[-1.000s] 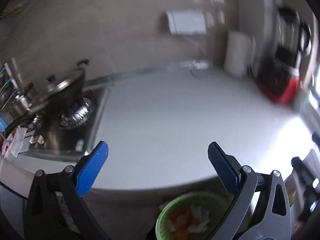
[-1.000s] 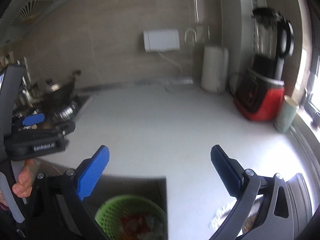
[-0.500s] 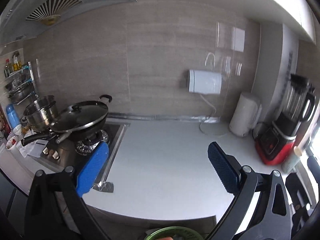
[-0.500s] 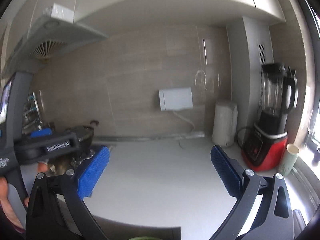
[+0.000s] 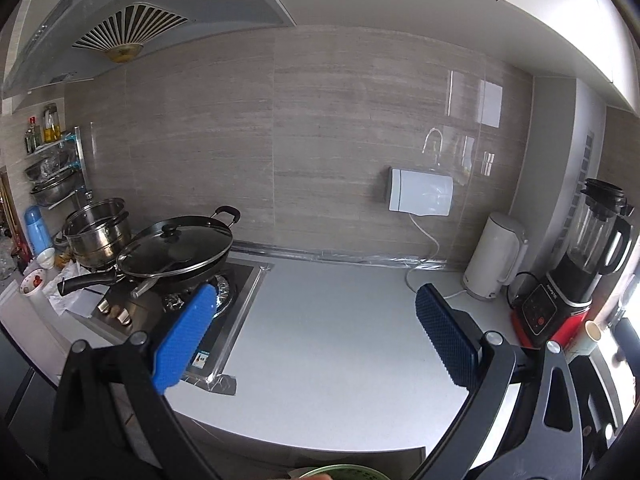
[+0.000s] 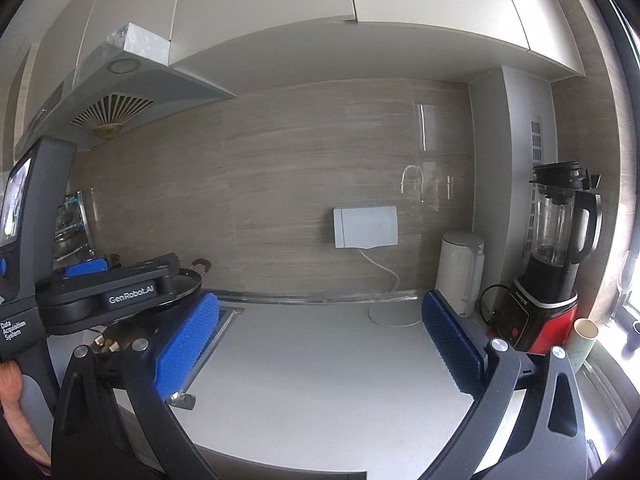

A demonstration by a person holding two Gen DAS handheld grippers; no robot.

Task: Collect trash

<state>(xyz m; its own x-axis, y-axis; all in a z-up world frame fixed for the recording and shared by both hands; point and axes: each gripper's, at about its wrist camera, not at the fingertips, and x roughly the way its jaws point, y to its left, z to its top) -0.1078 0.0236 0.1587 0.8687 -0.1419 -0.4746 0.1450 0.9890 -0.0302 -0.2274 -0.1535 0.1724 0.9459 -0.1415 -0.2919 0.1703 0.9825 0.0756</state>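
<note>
We see a white countertop (image 5: 340, 344) w/ a hob at its left end, where a black lidded wok (image 5: 176, 254) sits just in front of a steel pot (image 5: 98, 238). At the countertop's right end stand a white kettle (image 5: 496, 258) & a red-based blender (image 5: 576, 272), w/ a pale cup (image 6: 582, 342) beside the blender. A white wall box (image 5: 420, 192) hangs above the countertop's back edge.

We hold the right gripper (image 6: 318, 344) with jaws spread wide over the countertop (image 6: 320, 372); beyond the right jaw stands the blender (image 6: 554, 264), left the left gripper (image 6: 120, 288).
</note>
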